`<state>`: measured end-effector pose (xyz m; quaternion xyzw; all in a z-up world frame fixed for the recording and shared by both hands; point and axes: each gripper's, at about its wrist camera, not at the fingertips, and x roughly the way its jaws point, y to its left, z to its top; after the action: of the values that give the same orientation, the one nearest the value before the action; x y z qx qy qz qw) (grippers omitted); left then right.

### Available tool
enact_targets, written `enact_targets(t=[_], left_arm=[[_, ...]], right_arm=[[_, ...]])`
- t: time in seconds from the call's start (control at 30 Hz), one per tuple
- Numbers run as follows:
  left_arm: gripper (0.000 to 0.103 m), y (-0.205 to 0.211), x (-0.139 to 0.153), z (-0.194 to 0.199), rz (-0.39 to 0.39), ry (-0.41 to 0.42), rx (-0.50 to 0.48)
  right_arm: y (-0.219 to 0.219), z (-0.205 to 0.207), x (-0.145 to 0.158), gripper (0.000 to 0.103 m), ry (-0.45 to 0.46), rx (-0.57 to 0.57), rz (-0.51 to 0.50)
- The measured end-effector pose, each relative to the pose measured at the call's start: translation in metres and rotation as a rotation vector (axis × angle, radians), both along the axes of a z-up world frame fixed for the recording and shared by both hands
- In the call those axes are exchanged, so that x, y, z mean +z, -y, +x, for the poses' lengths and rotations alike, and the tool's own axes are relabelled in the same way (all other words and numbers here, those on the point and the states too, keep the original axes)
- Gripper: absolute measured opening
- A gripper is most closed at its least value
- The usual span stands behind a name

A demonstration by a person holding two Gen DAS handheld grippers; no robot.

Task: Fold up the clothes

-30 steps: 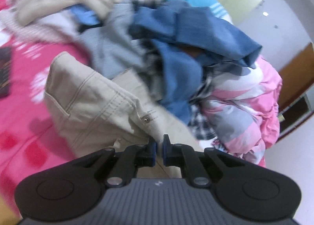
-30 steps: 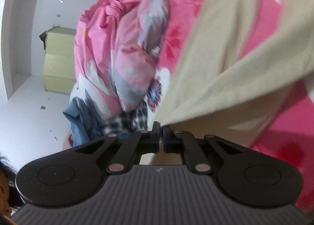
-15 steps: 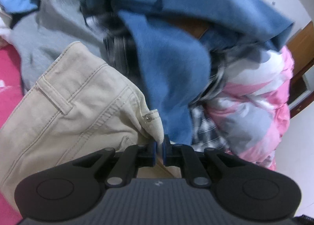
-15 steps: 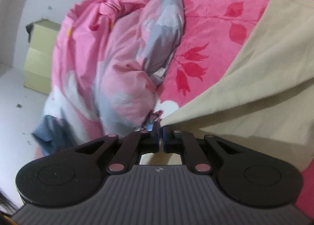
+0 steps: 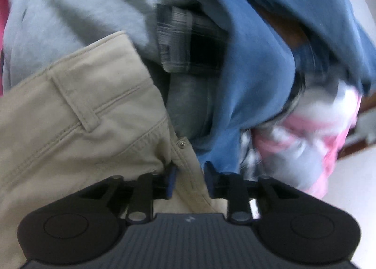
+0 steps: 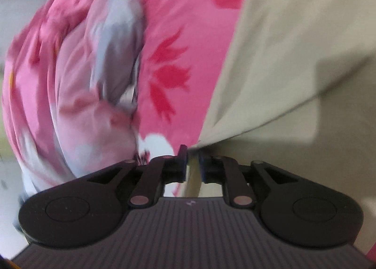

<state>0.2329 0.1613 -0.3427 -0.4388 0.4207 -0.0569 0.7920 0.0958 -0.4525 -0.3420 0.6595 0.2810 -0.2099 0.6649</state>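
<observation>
**Both grips on the beige trousers were loosening**

Your beige trousers lay on the pink flowered bed cover, waistband end toward the clothes pile, leg end spread across the cover. A second earlier the same trousers hung off the bed with both pairs of fingers pinched tight on them; half a second earlier they were already low, the fingers still pinched.

On your left gripper the fingers were opening, parted with the buttoned waistband corner between them, the pads no longer pressing it. On your right gripper the fingers were opening too, a narrow gap showing with the leg's edge inside it; whether the pads still touched the cloth I could not tell.

Beyond the waistband, the pile filled your left view far more than before: a grey garment, a checked shirt and a blue garment. The pink-and-grey quilt lay bunched beside the leg end, closer in your right view than earlier.
</observation>
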Motion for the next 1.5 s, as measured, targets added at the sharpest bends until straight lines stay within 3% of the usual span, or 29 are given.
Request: enact_targets(t=[0.03, 0.1, 0.17, 0.27, 0.37, 0.53, 0.63, 0.7, 0.77, 1.0, 1.1, 1.2, 1.27, 1.33, 1.5], left_arm=[[0.036, -0.004, -0.002, 0.000, -0.050, -0.008, 0.030], [0.039, -0.009, -0.003, 0.002, -0.111, -0.011, 0.076], [0.041, -0.007, 0.002, 0.005, -0.096, 0.006, 0.086], [0.047, 0.005, 0.009, 0.006, -0.011, 0.030, 0.055], [0.047, 0.022, 0.020, 0.003, 0.122, 0.071, -0.004], [0.049, 0.045, 0.044, -0.012, 0.279, 0.125, -0.067], [0.052, 0.063, 0.058, -0.023, 0.362, 0.140, -0.107], [0.052, 0.084, 0.062, -0.027, 0.411, 0.132, -0.161], [0.052, 0.113, 0.065, -0.029, 0.444, 0.124, -0.218], [0.052, 0.243, 0.059, -0.053, 0.477, 0.145, -0.459], [0.052, 0.293, 0.050, -0.074, 0.484, 0.153, -0.569], [0.052, 0.349, 0.039, -0.091, 0.512, 0.182, -0.690], [0.052, 0.381, 0.034, -0.104, 0.530, 0.212, -0.778], [0.052, 0.412, 0.031, -0.113, 0.552, 0.245, -0.864], [0.052, 0.484, 0.025, -0.125, 0.625, 0.336, -1.038]], right_arm=[[0.002, -0.004, -0.001, 0.024, 0.005, -0.033, 0.021], [0.007, -0.012, 0.003, 0.031, 0.010, -0.075, 0.023], [0.010, -0.017, 0.012, 0.031, 0.017, -0.073, 0.001], [0.010, -0.020, 0.032, 0.035, 0.022, -0.031, -0.099], [0.007, -0.022, 0.057, 0.037, 0.016, 0.042, -0.239], [-0.007, -0.017, 0.086, 0.037, 0.062, 0.252, -0.462], [-0.020, -0.018, 0.084, 0.037, 0.055, 0.396, -0.470], [-0.031, -0.025, 0.083, 0.037, 0.012, 0.526, -0.492], [-0.039, -0.041, 0.087, 0.036, -0.054, 0.671, -0.584], [-0.015, -0.102, 0.090, 0.036, -0.416, 0.980, -1.178], [0.007, -0.111, 0.073, 0.034, -0.488, 1.099, -1.297], [0.025, -0.114, 0.053, 0.026, -0.481, 1.191, -1.318], [0.045, -0.110, 0.042, 0.016, -0.483, 1.190, -1.318], [0.068, -0.101, 0.044, 0.016, -0.451, 1.104, -1.324], [0.148, -0.082, 0.063, 0.016, -0.399, 0.729, -1.255]])
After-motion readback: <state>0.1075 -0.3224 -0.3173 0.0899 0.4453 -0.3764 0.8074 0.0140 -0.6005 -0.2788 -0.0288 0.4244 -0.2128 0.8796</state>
